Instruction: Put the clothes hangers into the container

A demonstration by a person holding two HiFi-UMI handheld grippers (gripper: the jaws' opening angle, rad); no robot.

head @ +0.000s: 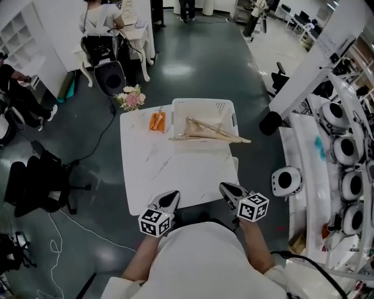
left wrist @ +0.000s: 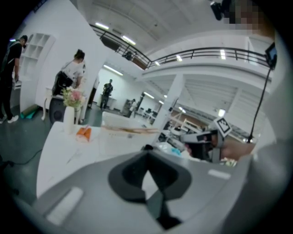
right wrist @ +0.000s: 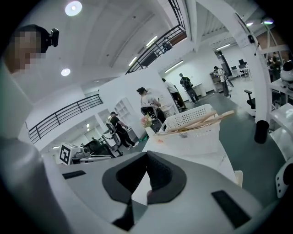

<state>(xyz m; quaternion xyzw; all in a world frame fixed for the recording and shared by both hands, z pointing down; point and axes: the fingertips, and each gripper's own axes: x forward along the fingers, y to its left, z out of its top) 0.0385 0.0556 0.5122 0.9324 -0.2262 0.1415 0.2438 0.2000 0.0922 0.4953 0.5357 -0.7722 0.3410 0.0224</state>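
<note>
The left tool (head: 172,197) and right tool (head: 225,188) are pressed together, empty, while the light, stiff wooden hangers (head: 210,129) across the far-edge basket (head: 198,101) are judged best pinched mid-arm.

Bright, even overhead light; ceiling lamps (right wrist: 73,7) glare white and gleam on the floor (head: 175,71). Both gripper views bulge fisheye with dark corners, their near foreground blurred
</note>
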